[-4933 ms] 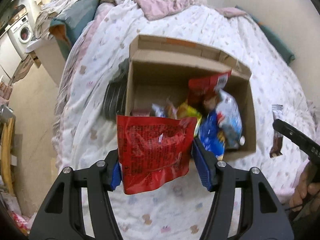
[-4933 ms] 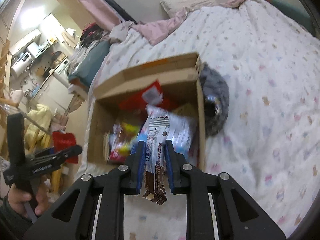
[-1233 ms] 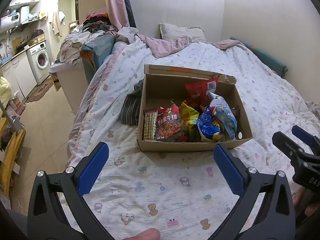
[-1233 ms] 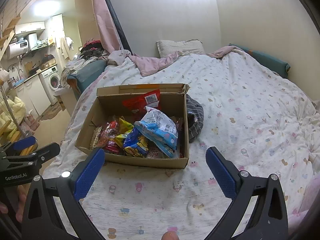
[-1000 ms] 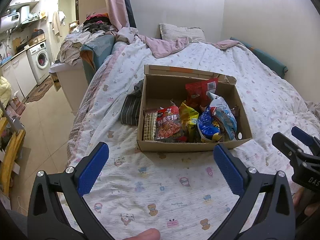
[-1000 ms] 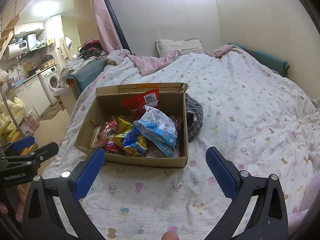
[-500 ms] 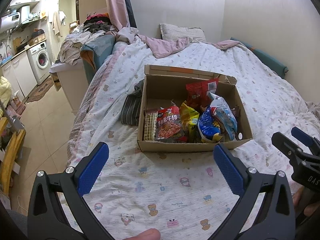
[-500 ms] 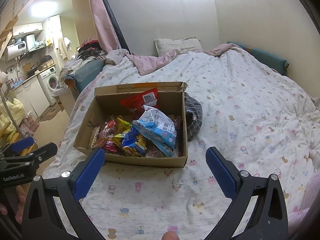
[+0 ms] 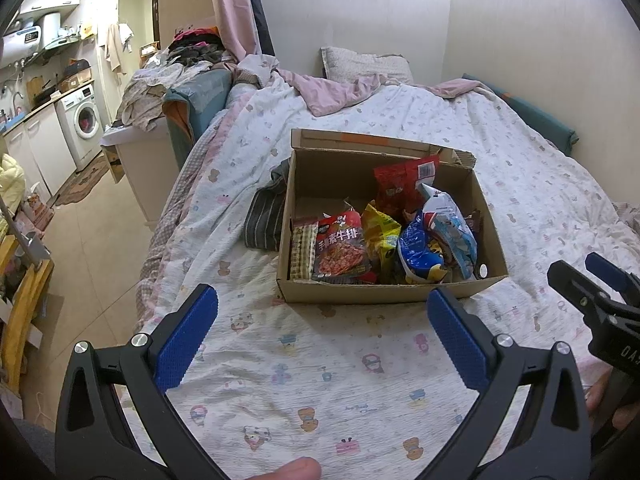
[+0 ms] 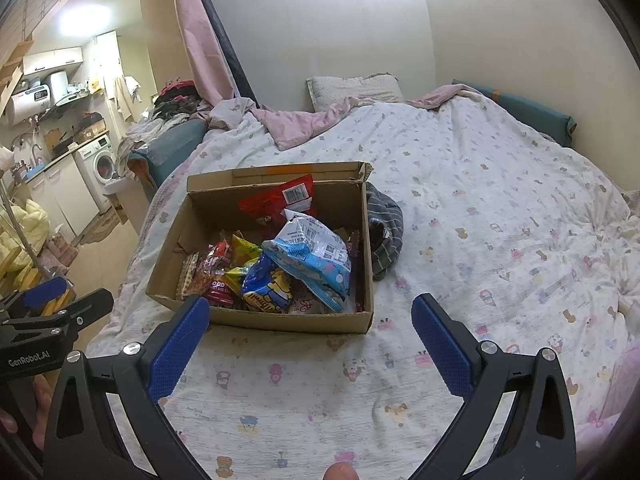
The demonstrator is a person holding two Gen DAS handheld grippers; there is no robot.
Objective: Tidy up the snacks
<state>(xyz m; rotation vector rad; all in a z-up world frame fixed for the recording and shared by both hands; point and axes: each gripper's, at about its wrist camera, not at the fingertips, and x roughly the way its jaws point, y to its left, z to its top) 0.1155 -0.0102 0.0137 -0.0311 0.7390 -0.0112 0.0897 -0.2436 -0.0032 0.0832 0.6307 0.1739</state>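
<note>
A cardboard box (image 9: 384, 294) stands on the bed and holds several snack bags: a red bag (image 9: 340, 246), a yellow bag (image 9: 380, 234), a blue bag (image 9: 418, 254), a light blue bag (image 9: 448, 226) and a red bag (image 9: 404, 184) upright at the back. The box also shows in the right wrist view (image 10: 280, 320). My left gripper (image 9: 322, 334) is open and empty, held back from the box's near wall. My right gripper (image 10: 310, 338) is open and empty, also short of the box. Each gripper appears at the edge of the other's view.
The bed has a white patterned cover (image 9: 340, 380). A grey striped cloth (image 9: 264, 216) lies against the box's side. Pillows (image 10: 352, 88) and a pink blanket (image 10: 296, 124) are at the head. Floor, a washing machine (image 9: 86, 124) and cabinets are off the left.
Earlier my left gripper held a red bag and my right a brown-and-white packet over the box; both are now open, empty and drawn back. Over the last second nothing moves.
</note>
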